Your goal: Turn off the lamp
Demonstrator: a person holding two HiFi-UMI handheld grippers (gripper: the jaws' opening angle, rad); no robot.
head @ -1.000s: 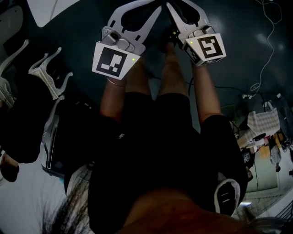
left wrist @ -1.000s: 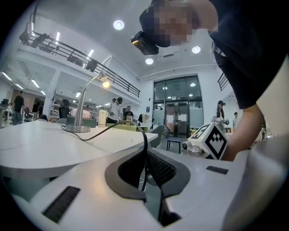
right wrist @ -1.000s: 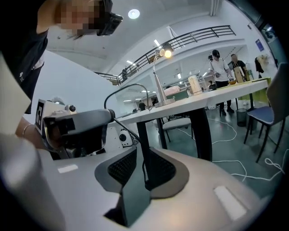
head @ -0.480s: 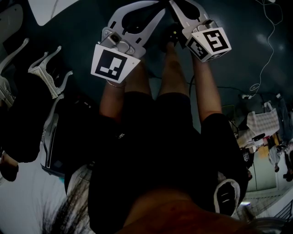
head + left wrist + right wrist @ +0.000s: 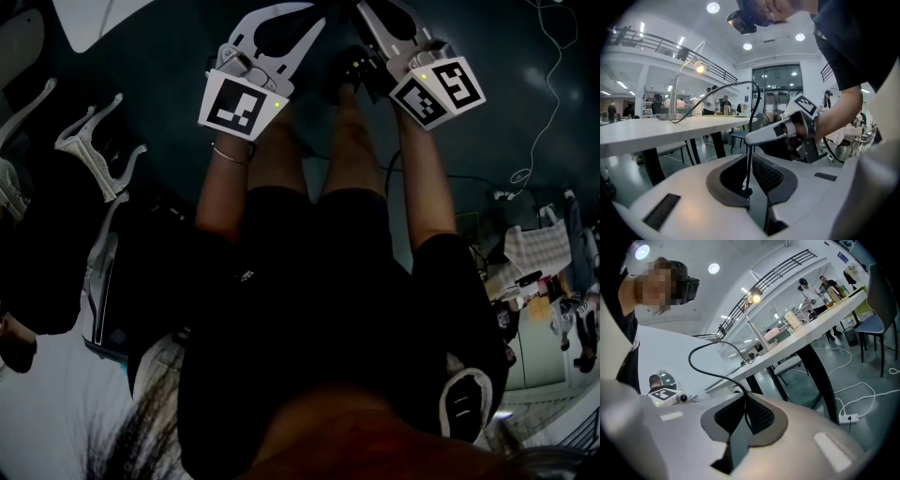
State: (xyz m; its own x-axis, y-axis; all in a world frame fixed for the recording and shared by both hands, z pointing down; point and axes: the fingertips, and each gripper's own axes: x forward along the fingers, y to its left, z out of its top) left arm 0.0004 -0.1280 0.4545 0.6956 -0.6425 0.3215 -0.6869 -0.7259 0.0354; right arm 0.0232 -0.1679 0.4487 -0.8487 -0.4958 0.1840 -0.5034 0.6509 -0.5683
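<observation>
The desk lamp point(image 5: 676, 90) stands on a white table point(image 5: 670, 131), its bulb point(image 5: 699, 69) lit; the right gripper view also shows the lamp point(image 5: 753, 324) glowing. Its black cord point(image 5: 740, 86) arcs off the table and drops between the jaws of my left gripper point(image 5: 749, 157), which are shut on it. The same cord point(image 5: 710, 364) loops into my right gripper point(image 5: 745, 408), also shut on it. In the dark head view the left gripper point(image 5: 309, 17) and right gripper point(image 5: 364, 14) point together near a small dark lump point(image 5: 352, 69) that I cannot make out.
Black table legs point(image 5: 820, 380) stand close by. White cables and a power strip point(image 5: 847, 417) lie on the floor. Chairs point(image 5: 94, 155) stand at the left of the head view. People stand in the hall behind the table point(image 5: 712, 101).
Both grippers have shifted slightly up the head view, the right one also a little to the right. Both jaws stay shut as before.
</observation>
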